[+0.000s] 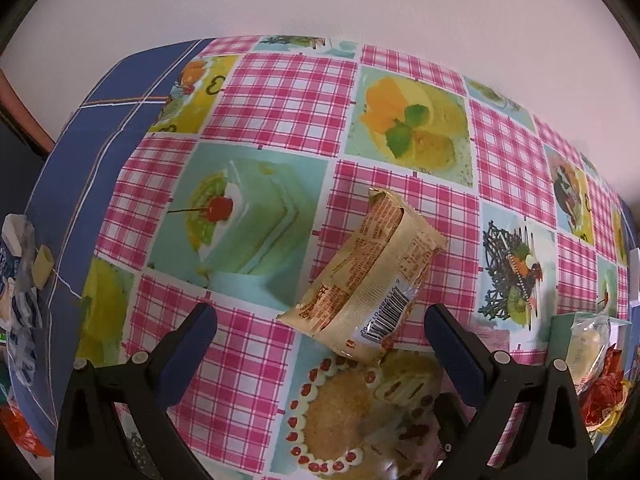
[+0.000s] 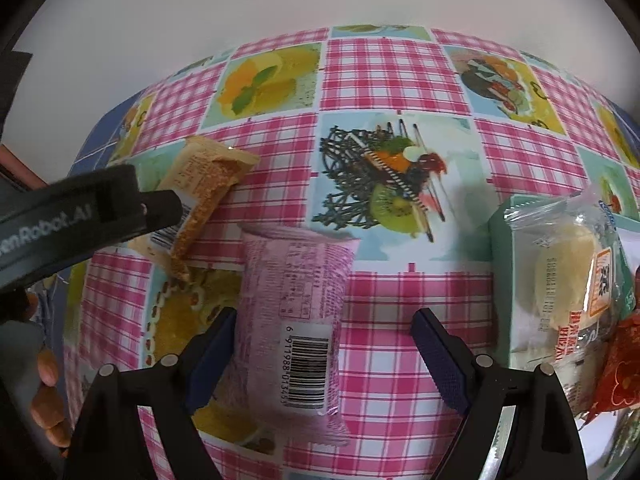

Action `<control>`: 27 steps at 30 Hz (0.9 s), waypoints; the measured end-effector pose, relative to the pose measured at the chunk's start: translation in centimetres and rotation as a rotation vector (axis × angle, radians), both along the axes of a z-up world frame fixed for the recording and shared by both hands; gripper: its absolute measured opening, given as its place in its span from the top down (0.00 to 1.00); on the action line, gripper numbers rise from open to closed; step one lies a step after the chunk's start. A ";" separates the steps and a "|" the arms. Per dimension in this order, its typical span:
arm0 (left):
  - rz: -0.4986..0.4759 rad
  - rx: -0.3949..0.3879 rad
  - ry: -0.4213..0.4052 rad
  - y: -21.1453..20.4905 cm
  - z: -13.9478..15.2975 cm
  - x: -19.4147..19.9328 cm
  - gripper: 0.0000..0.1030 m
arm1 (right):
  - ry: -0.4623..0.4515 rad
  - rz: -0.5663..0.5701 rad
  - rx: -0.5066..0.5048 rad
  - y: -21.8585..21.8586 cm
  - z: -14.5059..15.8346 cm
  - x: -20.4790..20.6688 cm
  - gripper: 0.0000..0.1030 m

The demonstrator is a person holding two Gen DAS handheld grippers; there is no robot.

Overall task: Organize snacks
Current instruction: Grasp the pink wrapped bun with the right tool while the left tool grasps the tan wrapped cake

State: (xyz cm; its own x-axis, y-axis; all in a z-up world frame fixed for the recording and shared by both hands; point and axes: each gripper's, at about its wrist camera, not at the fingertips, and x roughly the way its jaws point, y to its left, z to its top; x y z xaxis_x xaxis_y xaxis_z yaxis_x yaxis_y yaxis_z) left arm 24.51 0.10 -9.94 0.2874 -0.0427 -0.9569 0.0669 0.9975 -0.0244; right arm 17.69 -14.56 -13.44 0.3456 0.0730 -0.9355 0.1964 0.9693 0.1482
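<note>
Checked tablecloth (image 2: 400,80) — far edge bare

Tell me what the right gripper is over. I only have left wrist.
Observer: A pink packet, barcode up, lies between the right gripper's fingers.
Operator: Gripped?
Observer: No. The jaws are open; one pad is at the packet's edge and the other stands well clear.
Operator: Box from there?
Observer: The green box is to the packet's right, apart from it, with a clear-wrapped snack in it.
</note>
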 end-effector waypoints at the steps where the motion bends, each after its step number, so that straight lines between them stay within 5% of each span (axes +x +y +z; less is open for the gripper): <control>1: 0.000 0.000 0.001 -0.1 -0.2 0.1 0.00 | 0.000 -0.002 -0.003 0.0 0.0 0.0 0.13; 7: -0.012 0.013 -0.003 -0.9 -1.0 0.8 0.01 | 0.003 -0.027 -0.018 -1.0 -0.1 -0.2 0.14; 12: -0.033 0.003 0.002 -2.3 -1.9 1.1 0.22 | 0.004 -0.047 -0.017 -2.0 0.1 -0.4 0.20; 15: -0.031 -0.014 0.005 -2.5 -2.6 1.0 0.25 | 0.003 -0.045 -0.023 -2.1 0.1 -0.5 0.21; 27: 0.020 -0.092 0.024 -1.6 -3.6 1.2 0.33 | 0.011 -0.057 -0.089 -2.2 0.1 -0.8 0.50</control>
State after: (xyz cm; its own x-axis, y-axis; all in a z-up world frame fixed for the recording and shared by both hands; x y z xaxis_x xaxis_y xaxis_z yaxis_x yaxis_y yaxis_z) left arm 25.70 -1.53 -13.52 0.2657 -0.1250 -0.9559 0.0455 0.9921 -0.1171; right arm 16.86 -16.79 -13.29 0.3362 -0.0295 -0.9413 0.2525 0.9657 0.0599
